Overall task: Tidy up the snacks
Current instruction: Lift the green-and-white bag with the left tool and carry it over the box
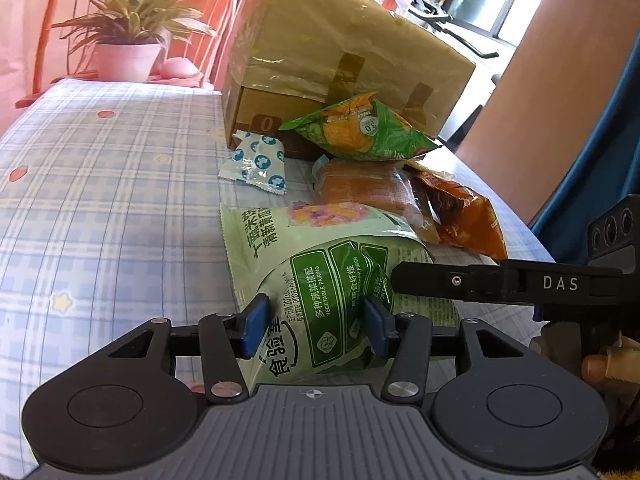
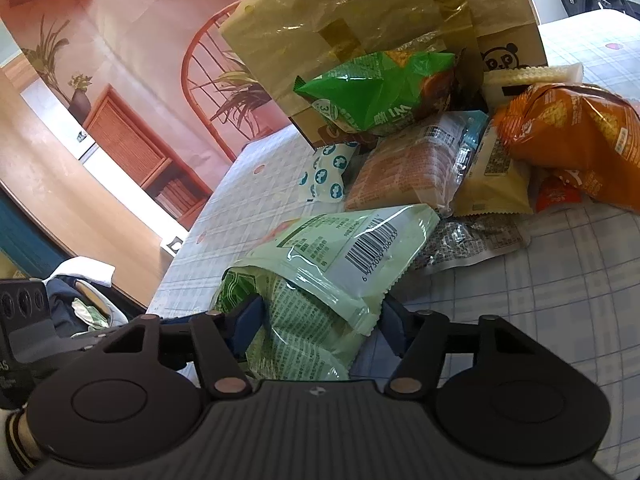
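- Pale green bag [image 1: 320, 280] lies on the table [image 1: 100, 200], nearest of the snack pile.
- Left gripper [image 1: 316, 320] pinches its near end; right gripper [image 2: 320, 320] straddles it, grip unclear.
- Likely light, puffy, slippery, crushable: hold the crimped seam gently.

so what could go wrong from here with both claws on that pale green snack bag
1. The left claw and right claw both pinch the same pale green bag; pulling apart could tear or burst it.
2. The crumpled film could slip from the pads.
3. Lifting it may drag the orange-wrapped pack touching its far edge, and could topple the bright green bag leaning on the cardboard box.
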Action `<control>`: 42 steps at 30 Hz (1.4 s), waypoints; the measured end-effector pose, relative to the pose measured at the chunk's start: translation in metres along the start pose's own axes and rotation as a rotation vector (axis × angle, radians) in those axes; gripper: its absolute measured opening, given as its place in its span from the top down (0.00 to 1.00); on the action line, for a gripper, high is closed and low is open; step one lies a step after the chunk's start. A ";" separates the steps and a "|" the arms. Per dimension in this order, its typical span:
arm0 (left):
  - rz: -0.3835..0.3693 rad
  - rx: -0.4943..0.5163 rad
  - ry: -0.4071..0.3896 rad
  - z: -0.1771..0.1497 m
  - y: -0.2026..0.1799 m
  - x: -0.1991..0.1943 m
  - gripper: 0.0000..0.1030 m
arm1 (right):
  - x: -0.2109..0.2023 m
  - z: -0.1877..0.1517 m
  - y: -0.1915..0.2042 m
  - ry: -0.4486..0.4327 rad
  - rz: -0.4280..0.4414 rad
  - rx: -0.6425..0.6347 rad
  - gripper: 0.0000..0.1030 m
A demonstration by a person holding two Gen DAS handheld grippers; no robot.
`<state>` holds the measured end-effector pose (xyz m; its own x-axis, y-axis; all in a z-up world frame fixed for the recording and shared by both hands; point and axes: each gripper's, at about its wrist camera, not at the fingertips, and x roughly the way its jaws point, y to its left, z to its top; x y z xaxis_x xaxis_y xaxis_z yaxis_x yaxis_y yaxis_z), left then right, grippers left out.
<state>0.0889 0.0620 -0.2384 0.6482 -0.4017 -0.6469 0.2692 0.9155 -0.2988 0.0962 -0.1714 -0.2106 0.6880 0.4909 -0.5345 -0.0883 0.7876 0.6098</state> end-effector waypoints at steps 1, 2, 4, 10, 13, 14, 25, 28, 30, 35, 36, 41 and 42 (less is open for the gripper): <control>0.002 0.002 -0.003 0.000 -0.001 -0.001 0.48 | 0.000 0.000 0.001 0.000 0.004 -0.002 0.38; 0.005 0.005 -0.004 -0.001 0.000 -0.002 0.48 | 0.000 -0.001 0.001 -0.001 0.006 -0.005 0.38; 0.007 0.011 -0.007 0.000 -0.001 -0.003 0.49 | -0.001 -0.002 0.002 -0.001 0.008 -0.009 0.38; 0.003 0.025 -0.010 -0.001 -0.005 -0.002 0.50 | -0.004 -0.004 -0.002 -0.012 0.014 0.007 0.39; 0.001 0.026 -0.017 -0.003 -0.004 -0.004 0.52 | -0.006 -0.004 -0.003 -0.014 0.018 0.013 0.39; 0.000 0.026 -0.020 -0.003 -0.004 -0.005 0.52 | -0.006 -0.004 -0.003 -0.015 0.020 0.013 0.40; -0.007 0.107 -0.112 0.016 -0.019 -0.028 0.54 | -0.022 0.009 0.006 -0.084 0.054 0.002 0.40; -0.011 0.114 -0.146 0.031 -0.025 -0.039 0.54 | -0.032 0.019 0.014 -0.122 0.071 -0.012 0.40; -0.022 0.112 -0.171 0.042 -0.028 -0.046 0.54 | -0.039 0.029 0.019 -0.143 0.082 -0.013 0.40; -0.053 0.125 -0.245 0.076 -0.040 -0.065 0.54 | -0.060 0.061 0.033 -0.208 0.113 -0.028 0.40; -0.055 0.130 -0.257 0.082 -0.043 -0.068 0.54 | -0.064 0.068 0.036 -0.220 0.119 -0.038 0.40; -0.054 0.173 -0.313 0.113 -0.061 -0.079 0.54 | -0.080 0.103 0.051 -0.268 0.136 -0.082 0.40; -0.053 0.179 -0.322 0.118 -0.065 -0.082 0.54 | -0.083 0.110 0.054 -0.279 0.141 -0.088 0.40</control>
<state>0.1022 0.0375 -0.0836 0.8131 -0.4483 -0.3713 0.4106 0.8939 -0.1801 0.1137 -0.2111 -0.0690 0.8344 0.4858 -0.2604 -0.2498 0.7544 0.6071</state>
